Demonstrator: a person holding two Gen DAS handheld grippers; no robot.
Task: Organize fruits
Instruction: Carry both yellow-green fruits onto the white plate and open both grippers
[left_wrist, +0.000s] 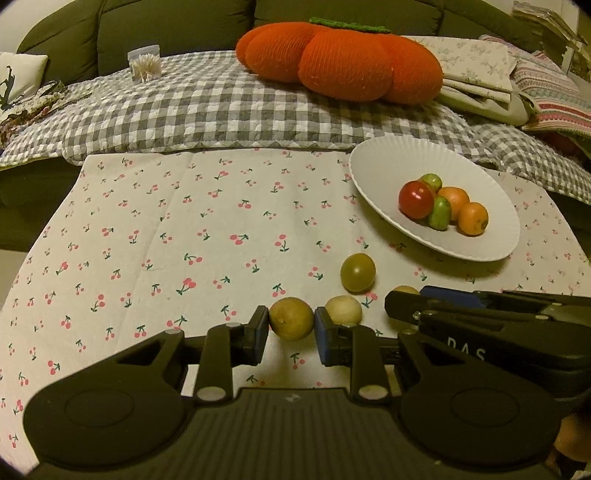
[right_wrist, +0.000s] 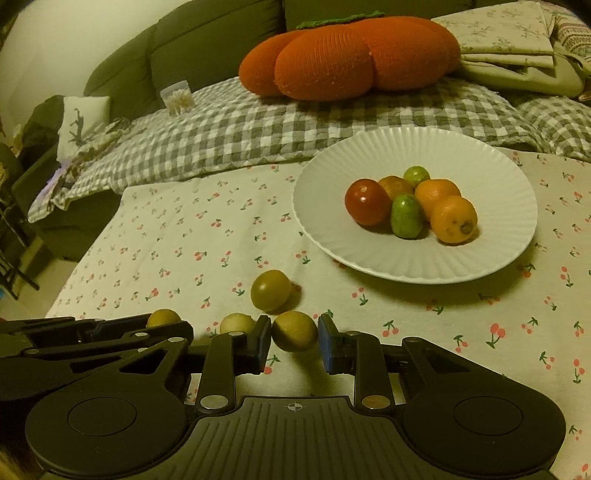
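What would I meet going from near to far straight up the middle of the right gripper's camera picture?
The right gripper around a yellow-green fruit, then a rounder green fruit on the cherry-print cloth, then the checked quilt, then the orange pumpkin cushion.

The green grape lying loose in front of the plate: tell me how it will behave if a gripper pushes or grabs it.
The green grape looks round and rests free on the flat cherry-print cloth, so a push would probably roll it. Its skin shows a glossy highlight, so the pads may slip. It looks small and thin-skinned, likely light and easily bruised by a hard squeeze.
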